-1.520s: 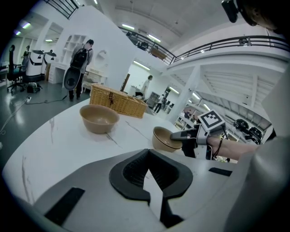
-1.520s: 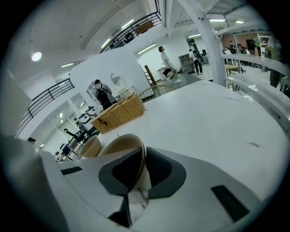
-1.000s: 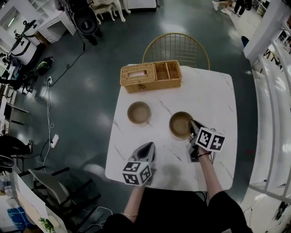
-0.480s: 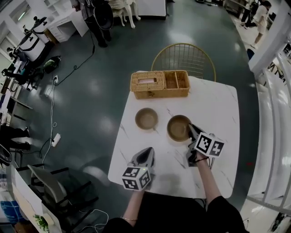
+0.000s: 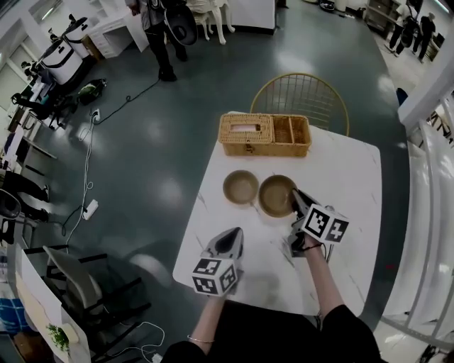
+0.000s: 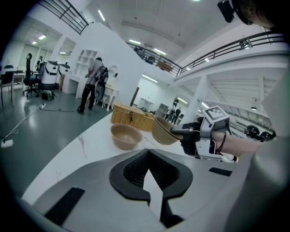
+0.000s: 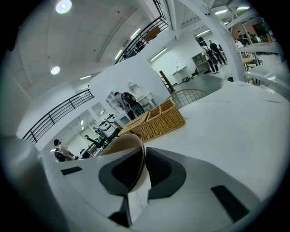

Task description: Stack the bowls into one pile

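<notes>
Two tan bowls are on view. One bowl (image 5: pixel 241 187) (image 6: pixel 126 135) stands on the white marble table (image 5: pixel 347 205). The other bowl (image 5: pixel 275 196) (image 6: pixel 163 131) hangs tilted just off the table, right beside the first. My right gripper (image 5: pixel 295 201) (image 7: pixel 141 158) is shut on its near right rim, and the rim (image 7: pixel 136 145) runs between the pads. My left gripper (image 5: pixel 233 238) (image 6: pixel 147 156) hovers over the table's near left part, short of the standing bowl, shut with nothing in it.
A wicker basket (image 5: pixel 266 135) (image 6: pixel 131 117) (image 7: pixel 158 120) with compartments stands at the table's far edge. A gold wire chair (image 5: pixel 305 92) is behind it. The table's left edge (image 5: pixel 195 220) is near my left gripper. A person (image 5: pixel 152 21) stands far off on the floor.
My right gripper has carried its bowl leftward, so it now hangs close beside the standing bowl. The left gripper has shifted only a little.
</notes>
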Tool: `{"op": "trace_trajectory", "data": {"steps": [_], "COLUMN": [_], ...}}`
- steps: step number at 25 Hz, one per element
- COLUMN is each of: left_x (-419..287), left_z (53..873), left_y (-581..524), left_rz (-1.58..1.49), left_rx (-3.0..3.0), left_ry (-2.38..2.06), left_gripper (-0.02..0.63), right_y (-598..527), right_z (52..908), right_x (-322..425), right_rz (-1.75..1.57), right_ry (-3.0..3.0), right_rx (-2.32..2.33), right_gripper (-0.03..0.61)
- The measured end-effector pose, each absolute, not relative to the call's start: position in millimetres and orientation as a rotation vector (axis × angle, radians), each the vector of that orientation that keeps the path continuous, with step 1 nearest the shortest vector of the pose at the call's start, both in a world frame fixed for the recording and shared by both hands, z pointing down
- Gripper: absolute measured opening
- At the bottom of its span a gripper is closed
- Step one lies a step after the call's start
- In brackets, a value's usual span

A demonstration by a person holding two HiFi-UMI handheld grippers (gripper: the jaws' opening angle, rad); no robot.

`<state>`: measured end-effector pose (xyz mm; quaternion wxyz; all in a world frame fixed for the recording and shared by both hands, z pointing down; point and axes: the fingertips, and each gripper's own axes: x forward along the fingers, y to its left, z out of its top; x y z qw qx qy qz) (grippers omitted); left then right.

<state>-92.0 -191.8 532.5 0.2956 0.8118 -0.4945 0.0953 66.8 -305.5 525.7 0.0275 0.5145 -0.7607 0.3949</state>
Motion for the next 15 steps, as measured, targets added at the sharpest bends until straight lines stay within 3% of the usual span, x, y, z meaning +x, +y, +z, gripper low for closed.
{"op": "trace_trajectory", "data": {"steps": [15], "left_x": [-113], "left_z": [535], "left_y": [-202], "left_rz": [0.253], "left_rx": [2.14], "left_ry": [-1.346], "left_gripper": [0.014], "right_y": [-341], "right_z": [525], "right_x": [-1], "right_rz": [1.157], "right_ry": [-2.425], "right_rx": [1.477], "right_gripper": [0.035]}}
